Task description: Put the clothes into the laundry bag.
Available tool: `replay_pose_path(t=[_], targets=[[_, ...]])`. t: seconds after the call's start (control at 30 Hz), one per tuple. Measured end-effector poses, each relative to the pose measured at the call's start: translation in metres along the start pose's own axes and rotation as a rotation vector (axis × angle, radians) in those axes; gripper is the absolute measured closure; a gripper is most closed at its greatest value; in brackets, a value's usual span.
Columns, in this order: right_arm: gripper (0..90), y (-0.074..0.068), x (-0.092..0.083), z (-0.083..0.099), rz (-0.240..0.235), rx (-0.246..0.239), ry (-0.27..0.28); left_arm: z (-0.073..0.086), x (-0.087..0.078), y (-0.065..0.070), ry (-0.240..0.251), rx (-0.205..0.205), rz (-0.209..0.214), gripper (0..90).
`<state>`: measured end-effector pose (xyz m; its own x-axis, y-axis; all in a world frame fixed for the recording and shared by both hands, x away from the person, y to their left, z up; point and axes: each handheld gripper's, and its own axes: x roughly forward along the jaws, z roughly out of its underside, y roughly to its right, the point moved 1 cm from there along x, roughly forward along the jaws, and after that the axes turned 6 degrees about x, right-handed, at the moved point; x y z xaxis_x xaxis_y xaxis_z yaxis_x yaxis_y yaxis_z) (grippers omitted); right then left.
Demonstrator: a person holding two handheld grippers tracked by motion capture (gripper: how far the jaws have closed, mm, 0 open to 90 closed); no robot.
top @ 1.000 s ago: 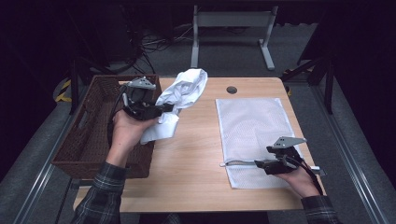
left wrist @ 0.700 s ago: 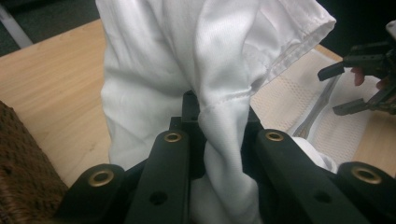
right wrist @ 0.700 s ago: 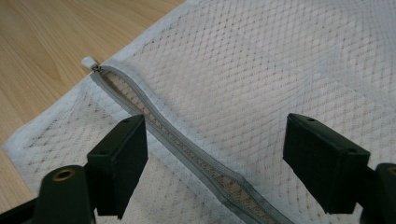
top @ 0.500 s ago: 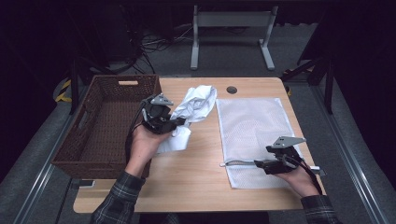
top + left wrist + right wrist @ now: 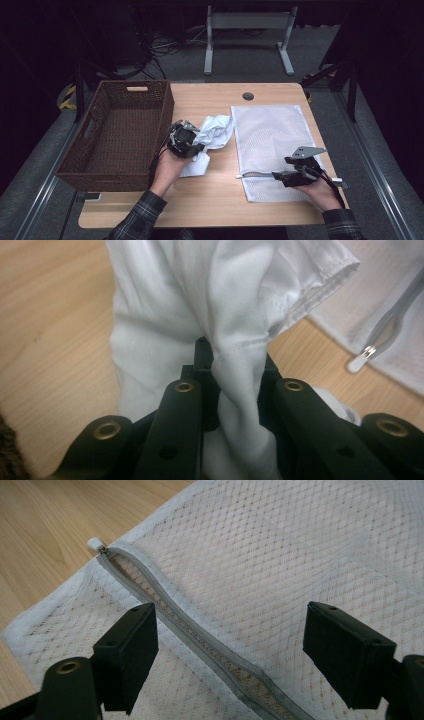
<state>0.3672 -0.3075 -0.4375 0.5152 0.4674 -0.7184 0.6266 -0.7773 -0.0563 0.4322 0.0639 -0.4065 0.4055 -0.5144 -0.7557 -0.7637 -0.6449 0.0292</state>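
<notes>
white garment pinched in left gripper, for bagging; right gripper, jaws wide, over mesh bag zipper, probably steadying it.

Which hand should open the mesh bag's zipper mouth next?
Right: its open gripper straddles the zipper on the mesh bag; the left gripper is shut on the white cloth.

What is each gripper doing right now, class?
Left gripper: closed on the white cloth.
Right gripper: open over the mesh bag, holding nothing.
</notes>
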Motion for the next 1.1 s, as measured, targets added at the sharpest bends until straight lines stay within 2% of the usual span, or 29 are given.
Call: replay_pose_path(t=[0.13, 0.33, 0.63, 0.77, 0.8, 0.83, 0.87, 1.0, 1.1], targets=[[23.0, 0.001, 0.000, 0.000, -0.001, 0.003, 0.000, 0.008, 0.013, 0.000, -0.046, 0.004, -0.010, 80.5], [22.9, 0.001, 0.000, 0.001, -0.002, 0.002, -0.003, 0.014, 0.025, 0.003, -0.083, 0.022, 0.013, 80.0], [22.9, -0.001, 0.002, 0.001, -0.006, -0.006, -0.012, 0.021, 0.038, 0.006, -0.091, 0.022, 0.056, 75.2], [22.9, 0.000, 0.002, 0.001, -0.008, -0.006, -0.013, 0.021, 0.038, 0.006, -0.083, 0.013, 0.088, 62.6], [22.9, 0.000, 0.002, 0.001, -0.009, -0.006, -0.010, 0.021, 0.037, 0.007, -0.079, 0.018, 0.093, 54.9], [23.0, 0.000, 0.002, 0.001, -0.010, -0.005, -0.010, 0.021, 0.035, 0.008, -0.076, 0.015, 0.095, 50.8], [23.0, 0.000, 0.002, 0.001, -0.010, -0.005, -0.010, 0.020, 0.034, 0.008, -0.070, 0.018, 0.099, 50.8], [22.9, 0.000, 0.002, 0.001, -0.015, -0.005, -0.011, 0.017, 0.027, 0.009, -0.042, 0.026, 0.113, 32.9], [22.9, -0.001, 0.001, 0.000, -0.016, -0.006, -0.010, 0.014, 0.017, 0.010, -0.018, 0.041, 0.122, 27.7]])
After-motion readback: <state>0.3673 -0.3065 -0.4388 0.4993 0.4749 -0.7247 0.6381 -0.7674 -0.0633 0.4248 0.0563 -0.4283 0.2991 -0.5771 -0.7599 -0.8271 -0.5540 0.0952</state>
